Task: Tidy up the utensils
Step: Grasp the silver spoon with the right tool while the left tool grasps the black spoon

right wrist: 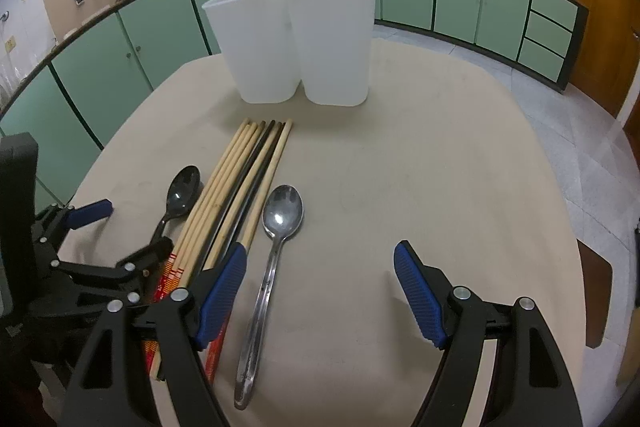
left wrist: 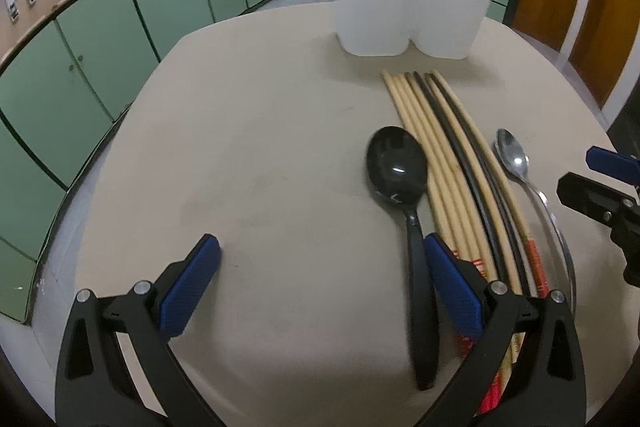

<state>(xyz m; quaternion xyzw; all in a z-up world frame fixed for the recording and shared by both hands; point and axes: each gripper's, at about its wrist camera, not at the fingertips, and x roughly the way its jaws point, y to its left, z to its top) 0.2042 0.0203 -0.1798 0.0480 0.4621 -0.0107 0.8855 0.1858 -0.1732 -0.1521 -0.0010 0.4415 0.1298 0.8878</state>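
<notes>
Both claws wide, holding nothing: left claw [left wrist: 320, 287] straddles black spoon [left wrist: 400, 171], right claw [right wrist: 320, 291] straddles metal spoon [right wrist: 276, 227]; chopsticks [right wrist: 240, 179] between on tabletop [right wrist: 400, 167].

No readable text, label, brand or number for you here. Red printed pattern on chopsticks [right wrist: 170, 273] handle ends too blurred to read. White utensil holder [right wrist: 296, 39] plain.

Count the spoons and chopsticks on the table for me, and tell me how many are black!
Spoons: 2, the black spoon and the metal spoon
Chopsticks: 8, lying in one bundle; 6 wooden, 2 black
Black things: 3
Total utensils: 10
</notes>
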